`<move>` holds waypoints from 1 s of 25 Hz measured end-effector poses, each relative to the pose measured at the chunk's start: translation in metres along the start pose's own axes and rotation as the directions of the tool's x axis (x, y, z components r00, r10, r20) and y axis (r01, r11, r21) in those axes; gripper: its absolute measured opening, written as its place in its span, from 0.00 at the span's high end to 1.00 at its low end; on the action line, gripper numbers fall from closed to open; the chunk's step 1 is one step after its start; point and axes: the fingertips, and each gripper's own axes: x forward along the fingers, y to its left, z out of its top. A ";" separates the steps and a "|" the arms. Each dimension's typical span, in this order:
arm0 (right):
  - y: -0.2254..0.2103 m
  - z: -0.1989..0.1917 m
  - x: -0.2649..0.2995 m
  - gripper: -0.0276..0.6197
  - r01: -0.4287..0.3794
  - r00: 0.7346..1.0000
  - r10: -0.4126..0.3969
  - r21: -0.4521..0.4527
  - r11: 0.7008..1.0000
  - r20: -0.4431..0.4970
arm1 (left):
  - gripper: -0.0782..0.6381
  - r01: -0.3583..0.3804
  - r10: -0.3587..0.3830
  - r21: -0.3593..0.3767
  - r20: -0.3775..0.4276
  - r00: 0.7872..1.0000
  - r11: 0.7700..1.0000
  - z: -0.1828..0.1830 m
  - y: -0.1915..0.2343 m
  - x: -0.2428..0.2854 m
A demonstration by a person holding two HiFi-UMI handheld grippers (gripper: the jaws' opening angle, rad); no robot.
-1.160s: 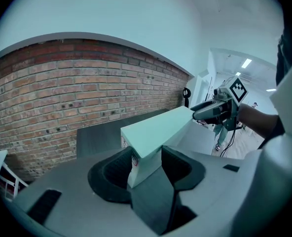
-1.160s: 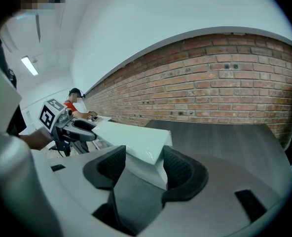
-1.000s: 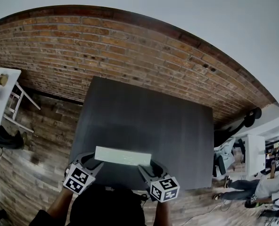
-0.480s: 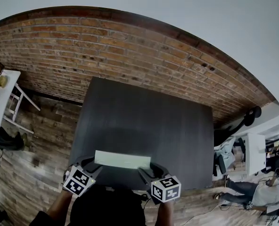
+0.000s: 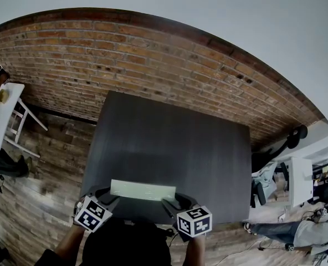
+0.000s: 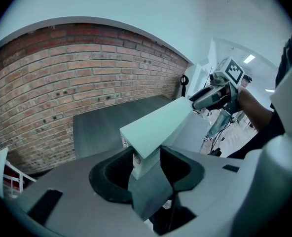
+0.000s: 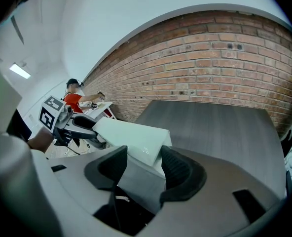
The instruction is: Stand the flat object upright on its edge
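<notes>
A long flat pale green box (image 5: 143,190) hangs between my two grippers over the near edge of the dark table (image 5: 169,137). My left gripper (image 5: 109,195) grips its left end. In the left gripper view the box (image 6: 156,125) runs away from the left gripper (image 6: 146,164), whose pads press on its labelled end. My right gripper (image 5: 174,199) holds the other end, its jaws closing on it. In the right gripper view the box (image 7: 131,135) sits between the right gripper (image 7: 145,162) pads. The box looks tilted, its broad face turned partly up.
A brick wall (image 5: 153,54) stands behind the table. A white table (image 5: 0,112) with a person beside it is at the far left. People and equipment (image 5: 313,209) are at the right. Wooden floor (image 5: 47,165) surrounds the table.
Both grippers and the box have drawn slightly toward me, closer to the table's near edge. The box's visible face looks a little narrower.
</notes>
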 end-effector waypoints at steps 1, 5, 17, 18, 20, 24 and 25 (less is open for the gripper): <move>-0.001 -0.001 0.000 0.60 -0.001 1.000 0.001 0.003 1.000 -0.004 | 0.62 -0.001 0.001 -0.002 -0.005 1.000 1.000 -0.001 -0.001 0.001; -0.002 -0.002 0.000 0.60 -0.001 1.000 0.001 0.008 1.000 -0.013 | 0.62 0.001 -0.001 0.003 -0.006 1.000 1.000 0.003 -0.002 0.001; -0.015 -0.014 0.000 0.60 -0.001 0.999 0.003 0.046 0.999 -0.035 | 0.62 0.006 -0.006 0.025 -0.012 1.000 1.000 0.005 -0.007 0.011; -0.016 -0.015 -0.001 0.60 -0.003 0.999 0.005 0.051 0.999 -0.036 | 0.62 0.003 -0.002 0.029 -0.012 1.000 1.000 0.006 -0.008 0.011; -0.015 -0.017 -0.001 0.60 -0.007 0.999 0.009 0.056 0.998 -0.037 | 0.62 0.000 0.001 0.037 -0.019 1.000 0.999 0.005 -0.010 0.011; -0.015 -0.018 -0.002 0.60 -0.011 0.999 0.013 0.049 0.999 -0.044 | 0.62 0.004 -0.003 0.030 -0.024 1.000 1.000 0.005 -0.011 0.009; -0.015 -0.018 -0.002 0.59 -0.013 0.999 0.015 0.048 0.999 -0.043 | 0.62 0.004 -0.004 0.030 -0.023 1.000 1.000 0.005 -0.012 0.009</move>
